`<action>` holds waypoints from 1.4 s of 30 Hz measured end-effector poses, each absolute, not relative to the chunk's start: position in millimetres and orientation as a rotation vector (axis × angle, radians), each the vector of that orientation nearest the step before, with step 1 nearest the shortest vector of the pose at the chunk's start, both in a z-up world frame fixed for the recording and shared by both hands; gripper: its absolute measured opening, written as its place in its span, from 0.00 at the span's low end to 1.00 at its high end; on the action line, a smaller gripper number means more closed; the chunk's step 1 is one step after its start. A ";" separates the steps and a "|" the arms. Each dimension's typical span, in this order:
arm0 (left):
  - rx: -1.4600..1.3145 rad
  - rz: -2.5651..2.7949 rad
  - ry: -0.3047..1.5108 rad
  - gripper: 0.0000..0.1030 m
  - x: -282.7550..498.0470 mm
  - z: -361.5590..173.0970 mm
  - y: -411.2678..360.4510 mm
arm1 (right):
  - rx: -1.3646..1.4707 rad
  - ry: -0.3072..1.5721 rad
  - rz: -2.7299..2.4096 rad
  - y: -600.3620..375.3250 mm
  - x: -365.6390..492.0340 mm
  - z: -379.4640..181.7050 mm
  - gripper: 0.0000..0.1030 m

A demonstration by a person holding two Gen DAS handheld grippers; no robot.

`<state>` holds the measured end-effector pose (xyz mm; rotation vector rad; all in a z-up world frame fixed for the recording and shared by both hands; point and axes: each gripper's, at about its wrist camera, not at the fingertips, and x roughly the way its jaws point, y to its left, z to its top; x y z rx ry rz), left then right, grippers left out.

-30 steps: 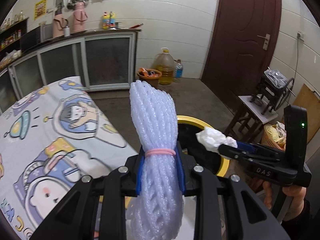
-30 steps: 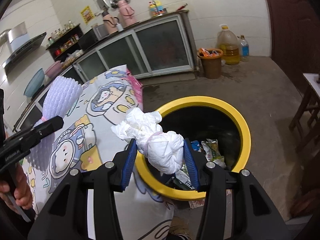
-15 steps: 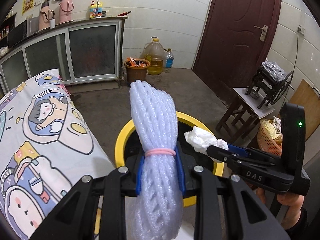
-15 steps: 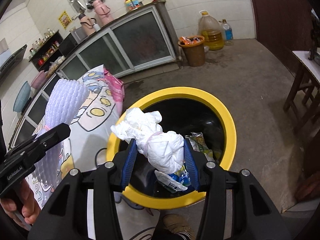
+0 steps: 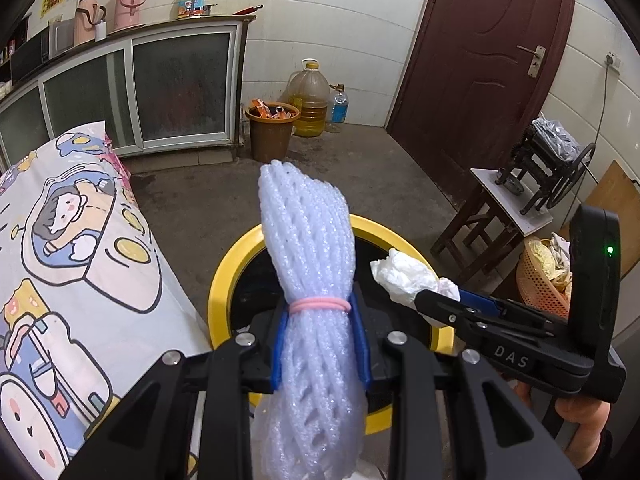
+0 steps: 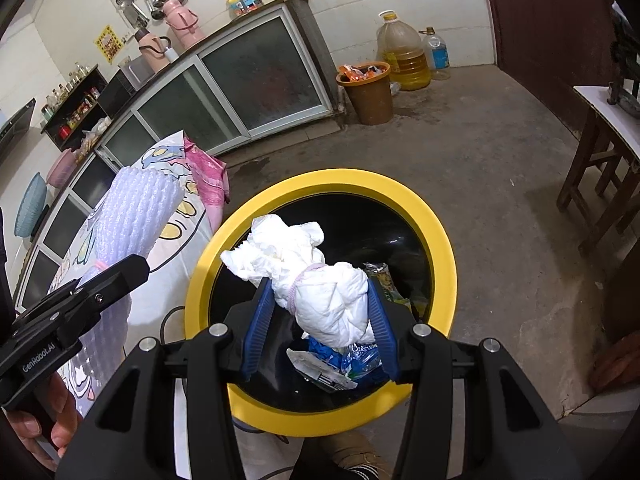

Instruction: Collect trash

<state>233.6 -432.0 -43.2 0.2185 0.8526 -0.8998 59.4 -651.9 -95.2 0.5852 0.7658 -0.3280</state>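
My left gripper (image 5: pixel 320 344) is shut on a bundle of white foam netting (image 5: pixel 308 264) tied with a pink rubber band; the bundle also shows in the right wrist view (image 6: pixel 132 216). My right gripper (image 6: pixel 316 320) is shut on a wad of white tissue (image 6: pixel 320 280), also seen in the left wrist view (image 5: pixel 408 280). Both are held over a yellow-rimmed black trash bin (image 6: pixel 440 264) on the floor, which holds several wrappers (image 6: pixel 344 364). The bin's rim also shows in the left wrist view (image 5: pixel 224 280).
A table with a cartoon-print cloth (image 5: pixel 60 260) stands left of the bin. A brown bucket (image 5: pixel 270 132), an oil jug (image 5: pixel 310 100) and cabinets (image 5: pixel 160 88) are at the back. A wooden stool (image 5: pixel 492 220) and an orange basket (image 5: pixel 540 280) stand right.
Both grippers have moved right, off the table and over the bin, still holding their loads. The bin now sits more centrally below them.
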 end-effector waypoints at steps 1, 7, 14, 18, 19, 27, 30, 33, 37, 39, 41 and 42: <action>0.215 -0.902 0.855 0.24 234.6 -42.6 -432.5 | 0.588 0.766 -0.331 -653.2 60.6 -95.1 0.45; 0.171 -0.871 0.829 0.62 235.4 -33.9 -424.0 | 0.626 0.763 -0.348 -660.8 62.3 -95.6 0.59; 0.123 -0.840 0.816 0.67 240.7 -23.3 -395.8 | 0.625 0.760 -0.383 -661.7 51.8 -91.2 0.59; 0.096 -0.798 0.803 0.67 244.0 -18.2 -367.0 | 0.613 0.750 -0.399 -655.2 42.6 -84.3 0.59; 0.090 -0.789 0.797 0.67 244.3 -15.8 -358.0 | 0.602 0.746 -0.407 -652.0 40.3 -81.8 0.59; 0.030 -0.698 0.744 0.67 246.3 3.1 -275.9 | 0.556 0.713 -0.361 -612.7 44.4 -56.3 0.59; 0.016 -0.647 0.720 0.67 247.7 10.0 -238.4 | 0.530 0.696 -0.319 -589.6 54.6 -43.5 0.59; 0.000 -0.600 0.699 0.67 250.6 15.3 -205.6 | 0.486 0.679 -0.272 -560.0 69.3 -26.9 0.59; -0.021 -0.501 0.658 0.67 252.5 27.6 -153.3 | 0.418 0.653 -0.210 -517.1 90.4 -6.2 0.59; -0.034 -0.456 0.632 0.67 249.4 34.3 -128.6 | 0.392 0.642 -0.185 -497.1 98.8 1.1 0.59; -0.046 -0.427 0.615 0.67 245.7 40.2 -109.9 | 0.362 0.629 -0.159 -476.7 109.0 9.6 0.59; -0.048 -0.405 0.607 0.67 243.2 43.3 -100.1 | 0.351 0.624 -0.145 -467.2 113.2 13.1 0.59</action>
